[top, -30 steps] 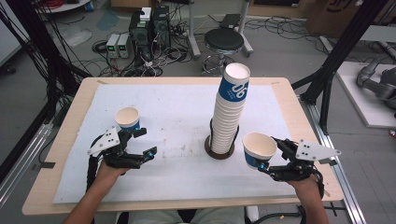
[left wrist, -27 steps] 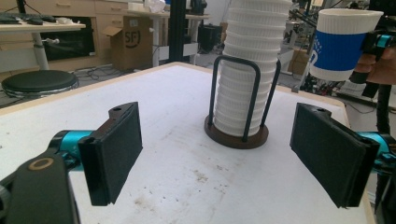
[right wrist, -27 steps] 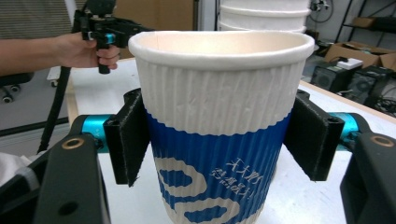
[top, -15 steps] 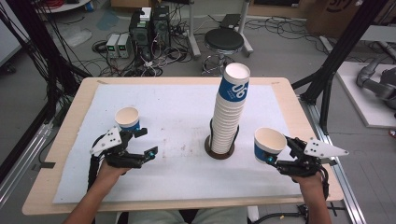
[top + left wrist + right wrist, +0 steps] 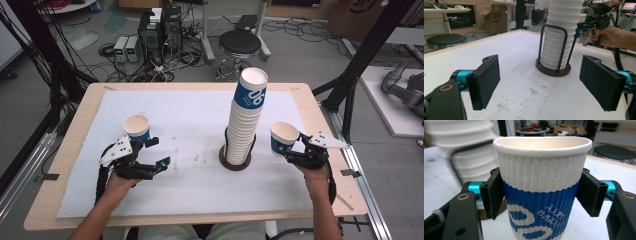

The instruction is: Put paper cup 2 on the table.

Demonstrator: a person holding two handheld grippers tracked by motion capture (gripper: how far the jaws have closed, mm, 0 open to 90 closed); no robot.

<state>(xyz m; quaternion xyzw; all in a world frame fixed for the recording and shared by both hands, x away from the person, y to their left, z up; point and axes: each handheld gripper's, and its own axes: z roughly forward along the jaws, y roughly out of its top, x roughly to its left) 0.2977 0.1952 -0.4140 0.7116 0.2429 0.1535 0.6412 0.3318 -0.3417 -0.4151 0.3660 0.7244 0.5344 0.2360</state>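
High view | right gripper (image 5: 292, 148): paper cup (image 5: 283, 138) is pinched upright between its fingers, at 3 o'clock of the cup stack (image 5: 246, 120) on the bench (image 5: 190, 90) | left gripper (image 5: 150, 152): fingers are spread, nothing held, second cup (image 5: 136, 127) at 12 o'clock of it

Paper cups, matt pads, wood-edged table

The cup (image 5: 541, 192) I'm holding is ribbed paper, white over glossy blue print; my gripper pads (image 5: 486, 80) look matt black and rough, the table (image 5: 75, 145) pale wood under scuffed white sheet (image 5: 190, 130).
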